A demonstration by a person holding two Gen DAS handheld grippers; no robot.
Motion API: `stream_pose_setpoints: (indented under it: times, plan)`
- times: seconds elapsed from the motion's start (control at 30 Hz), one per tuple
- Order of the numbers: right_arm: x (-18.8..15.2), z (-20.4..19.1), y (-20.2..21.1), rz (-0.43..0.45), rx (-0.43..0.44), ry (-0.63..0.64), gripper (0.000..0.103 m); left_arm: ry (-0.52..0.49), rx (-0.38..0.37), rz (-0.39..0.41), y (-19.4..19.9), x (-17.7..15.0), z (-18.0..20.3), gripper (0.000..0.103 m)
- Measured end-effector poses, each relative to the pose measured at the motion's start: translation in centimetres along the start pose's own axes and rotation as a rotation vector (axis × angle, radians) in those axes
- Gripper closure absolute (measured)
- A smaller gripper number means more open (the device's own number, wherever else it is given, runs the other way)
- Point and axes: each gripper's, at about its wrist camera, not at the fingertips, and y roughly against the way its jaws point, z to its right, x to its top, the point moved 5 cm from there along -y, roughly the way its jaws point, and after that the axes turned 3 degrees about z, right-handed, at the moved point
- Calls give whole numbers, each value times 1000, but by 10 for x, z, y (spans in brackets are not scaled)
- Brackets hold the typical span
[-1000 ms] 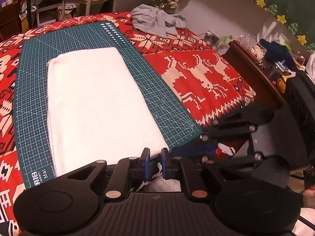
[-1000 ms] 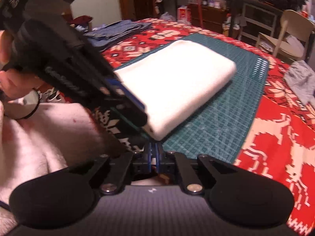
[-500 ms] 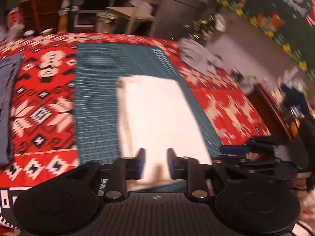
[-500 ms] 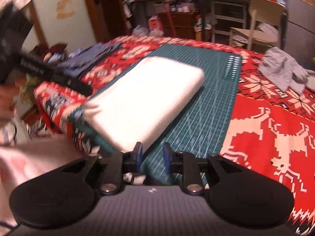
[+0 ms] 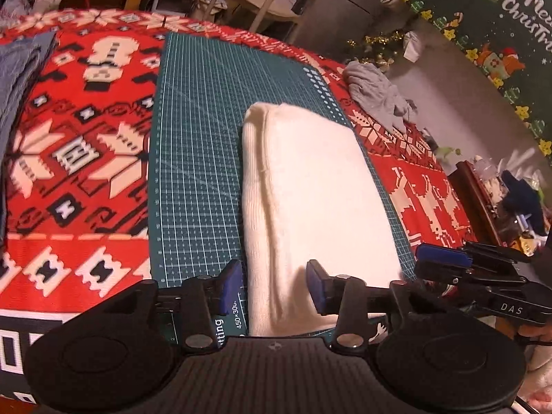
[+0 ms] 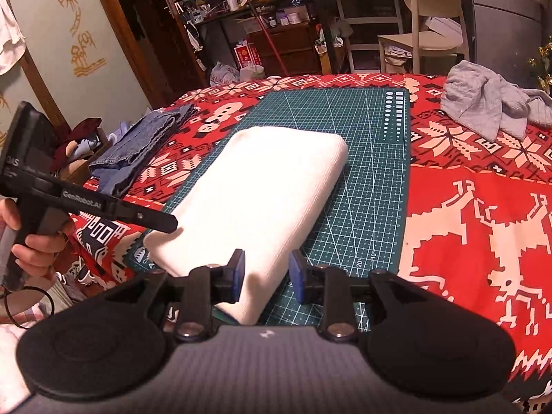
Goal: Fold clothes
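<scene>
Red patterned tablecloth (image 6: 476,214) covers the whole table, reindeer and snowflake motifs; green cutting mat (image 6: 372,186) lies on it, and serves as the landmark here.

Folded white garment (image 6: 262,193) rests on the mat as a long thick rectangle, its near end reaching the mat's near edge, its far end short of the mat's printed dot column; in the left wrist view the same garment (image 5: 310,200) sits toward the mat's right side, layered fold edges showing on its left.

Folded denim (image 6: 138,151) lies on the cloth well left of the mat; crumpled grey garment (image 6: 483,103) sits on the cloth off the mat's far right corner; pale chair (image 6: 431,24) stands beyond the table, past the mat's far edge.

Left gripper (image 5: 272,284) hovers at the mat's near edge, jaws opening, moderately apart; the garment's near left end shows between the blue pads, no press visible.

Right gripper (image 6: 265,276) hovers at the same edge, jaws opening, similar gap; the garment's near right corner shows between them, pads clear of it.

A hand (image 6: 31,245) grips the left gripper's handle, off the mat's near left corner.
</scene>
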Motion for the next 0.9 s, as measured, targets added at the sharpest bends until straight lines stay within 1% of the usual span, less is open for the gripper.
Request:
stream_pose_setpoints:
  times: [0.03,0.17,0.27,0.37,0.47,0.5,0.53,0.57,0.6,0.67,0.7,0.77,0.87,0.9]
  plan:
    - [0,0,0,1,1,-3,72,9,-17,-7,-1,-2,-1,76]
    - [3,-1,-1,5,9,-14,72,-7,-40,-8,1,-7,3,77]
    - [5,-1,-1,8,14,-17,72,-27,-69,-28,-1,-12,14,79]
    - [6,-4,0,12,8,-8,72,-53,-48,-18,-2,-15,20,79]
    - [8,-8,1,19,-11,8,73,-23,-67,-10,2,-14,14,80]
    - [8,-9,1,22,-23,13,73,-14,-74,-6,4,-14,13,82]
    - [8,-10,0,25,-37,18,76,-5,-80,-2,6,-14,12,83]
    - [8,-10,0,26,-50,19,81,1,-83,5,7,-13,12,83]
    - [8,-11,-1,24,-51,17,83,3,-80,13,10,-13,11,84]
    - [8,-12,-3,18,-44,13,85,3,-68,25,13,-13,10,85]
    - [8,-13,-4,16,-41,10,85,5,-67,29,15,-12,10,88]
    - [7,-17,-7,6,-34,21,87,3,-66,42,19,-11,9,89]
    - [7,-28,-11,-10,-17,49,87,-4,-58,77,24,-8,7,89]
    - [8,-31,-12,-14,-13,48,87,-6,-55,88,26,-7,6,90]
